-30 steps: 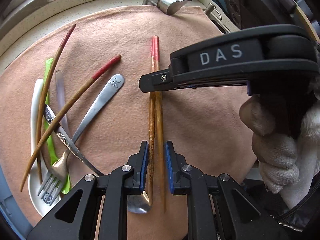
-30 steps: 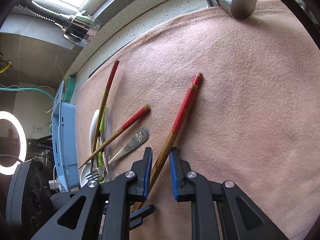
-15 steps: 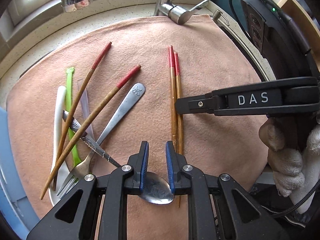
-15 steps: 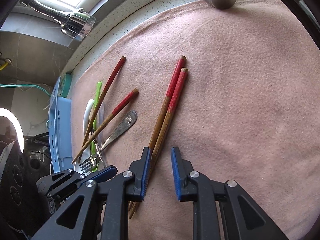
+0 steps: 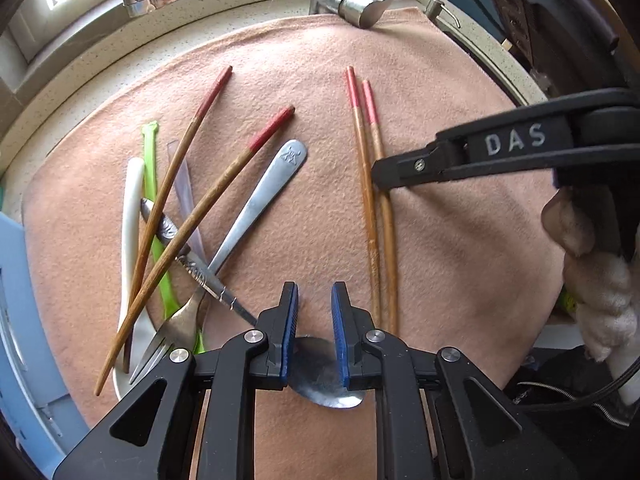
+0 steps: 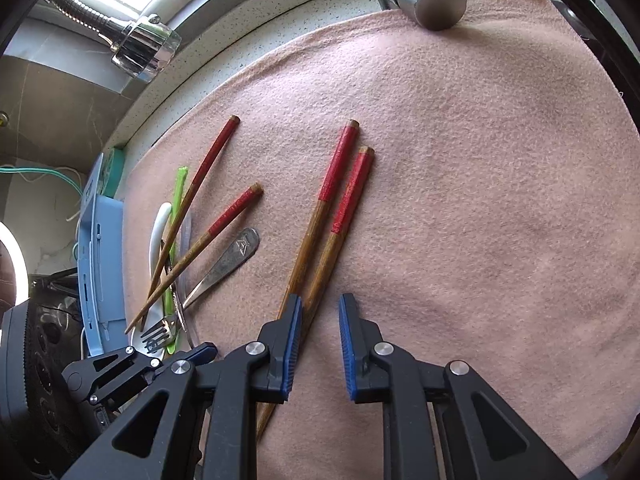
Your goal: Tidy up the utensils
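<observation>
1. The left gripper (image 5: 314, 334) points down at the near edge of the pink cloth (image 5: 460, 240). Its blue pads stand a little apart, with nothing held between them. The bowl of a metal spoon (image 5: 326, 390) lies on the cloth right under them.
2. The right gripper (image 6: 320, 346) also points down, a bit farther along the near edge. Its pads are a little apart too. They hold nothing.
3. A pair of red-tipped chopsticks (image 6: 320, 240) lies side by side in the middle of the cloth. Their thin ends run under the right gripper's left finger. They lie flat and are not pinched.
4. Toward the left edge of the cloth is a messy pile. It has a metal fork (image 5: 160, 350), a white spoon (image 5: 130, 216), a green plastic stick (image 5: 150, 168) and two more chopsticks (image 5: 216, 208) crossing on top. The metal spoon's handle points out of the pile.
5. A gloved hand (image 5: 600, 292) grips the right tool.
6. At the far edge of the cloth stands a shiny tap (image 5: 352, 0).
</observation>
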A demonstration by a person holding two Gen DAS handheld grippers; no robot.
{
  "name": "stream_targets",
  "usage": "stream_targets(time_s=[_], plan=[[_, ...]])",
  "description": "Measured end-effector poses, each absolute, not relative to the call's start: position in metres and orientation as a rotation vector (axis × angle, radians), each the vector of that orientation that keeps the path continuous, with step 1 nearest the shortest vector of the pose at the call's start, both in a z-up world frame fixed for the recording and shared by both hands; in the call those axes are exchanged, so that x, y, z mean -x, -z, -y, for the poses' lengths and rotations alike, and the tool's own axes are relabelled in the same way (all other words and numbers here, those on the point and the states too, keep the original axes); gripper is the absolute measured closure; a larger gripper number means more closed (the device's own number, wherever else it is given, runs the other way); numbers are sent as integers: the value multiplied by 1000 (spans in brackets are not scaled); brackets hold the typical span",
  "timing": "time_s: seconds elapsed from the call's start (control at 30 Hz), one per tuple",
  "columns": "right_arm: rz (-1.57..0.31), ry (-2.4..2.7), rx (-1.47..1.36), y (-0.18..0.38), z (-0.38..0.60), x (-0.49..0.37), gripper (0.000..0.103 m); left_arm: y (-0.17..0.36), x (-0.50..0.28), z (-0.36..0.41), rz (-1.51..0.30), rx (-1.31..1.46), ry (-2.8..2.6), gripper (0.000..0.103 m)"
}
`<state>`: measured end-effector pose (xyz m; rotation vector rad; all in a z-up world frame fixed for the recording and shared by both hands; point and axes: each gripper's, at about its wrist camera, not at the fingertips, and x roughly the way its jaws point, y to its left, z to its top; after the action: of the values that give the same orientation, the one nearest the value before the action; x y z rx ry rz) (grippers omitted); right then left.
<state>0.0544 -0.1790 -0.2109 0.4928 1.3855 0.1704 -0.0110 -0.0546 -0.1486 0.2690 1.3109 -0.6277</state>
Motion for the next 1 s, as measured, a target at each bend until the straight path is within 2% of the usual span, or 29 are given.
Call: stream_targets(time_s=[0.47, 0.6, 0.77, 0.8, 0.83, 0.9, 1.0], plan=[[-1356, -152, -535, 211, 199, -51, 87, 160, -16, 114, -1291, -308, 653, 87], [-1350, -163, -581, 213, 200, -52, 84, 161, -17, 120, -1298, -315, 623, 97], [-1345, -160, -579, 214, 194, -55, 84, 159, -13, 102, -1308, -322, 619, 97], [-1347, -160, -566, 214, 193, -55, 85, 159, -15, 102, -1308, -317, 619, 97], [-1349, -159, -553, 213, 191, -56, 91, 159, -18, 104, -1313, -307, 613, 97], [-1355, -161, -534, 213, 191, -56, 92, 160, -27, 112, -1313, -293, 603, 93], [-1343, -154, -490, 208, 198, -56, 92, 163, -35, 123, -1296, -298, 591, 92]])
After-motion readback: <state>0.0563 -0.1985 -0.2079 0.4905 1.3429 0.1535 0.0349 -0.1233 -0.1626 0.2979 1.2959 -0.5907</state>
